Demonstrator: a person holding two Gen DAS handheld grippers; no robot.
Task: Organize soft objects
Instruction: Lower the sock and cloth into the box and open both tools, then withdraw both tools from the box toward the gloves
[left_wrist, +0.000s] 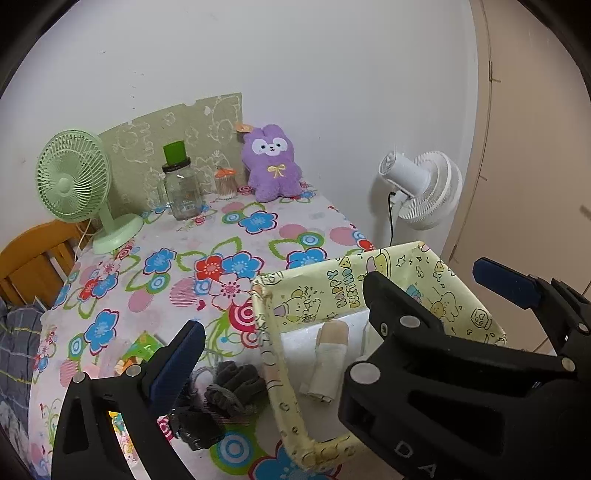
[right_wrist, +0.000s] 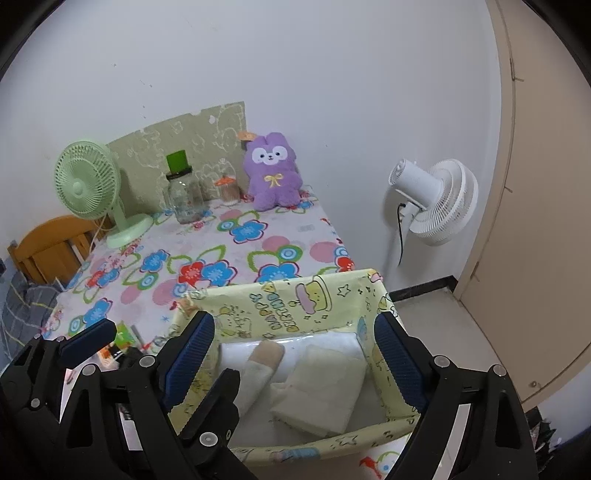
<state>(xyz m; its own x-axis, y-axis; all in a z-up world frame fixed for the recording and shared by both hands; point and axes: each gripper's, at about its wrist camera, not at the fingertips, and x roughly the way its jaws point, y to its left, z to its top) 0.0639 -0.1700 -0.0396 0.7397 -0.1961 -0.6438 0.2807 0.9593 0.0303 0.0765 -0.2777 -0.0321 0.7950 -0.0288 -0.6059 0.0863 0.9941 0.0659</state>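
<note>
A yellow cartoon-print fabric box (left_wrist: 269, 321) (right_wrist: 295, 306) stands at the table's near right corner. Inside lie a rolled beige sock (left_wrist: 327, 363) (right_wrist: 258, 369) and a folded cream cloth (right_wrist: 325, 387) on a white pad. A dark grey sock bundle (left_wrist: 232, 387) lies on the tablecloth left of the box. A purple plush bunny (left_wrist: 271, 164) (right_wrist: 273, 173) sits at the back by the wall. My left gripper (left_wrist: 280, 332) is open and empty, over the box's left wall. My right gripper (right_wrist: 295, 358) is open and empty above the box.
A green desk fan (left_wrist: 74, 177) (right_wrist: 88, 184), a glass jar with green lid (left_wrist: 181, 184) (right_wrist: 183, 192) and a small orange-lidded jar (left_wrist: 226, 182) stand at the back. A white fan (left_wrist: 424, 188) (right_wrist: 436, 199) is right of the table. A wooden chair (left_wrist: 33, 266) is left.
</note>
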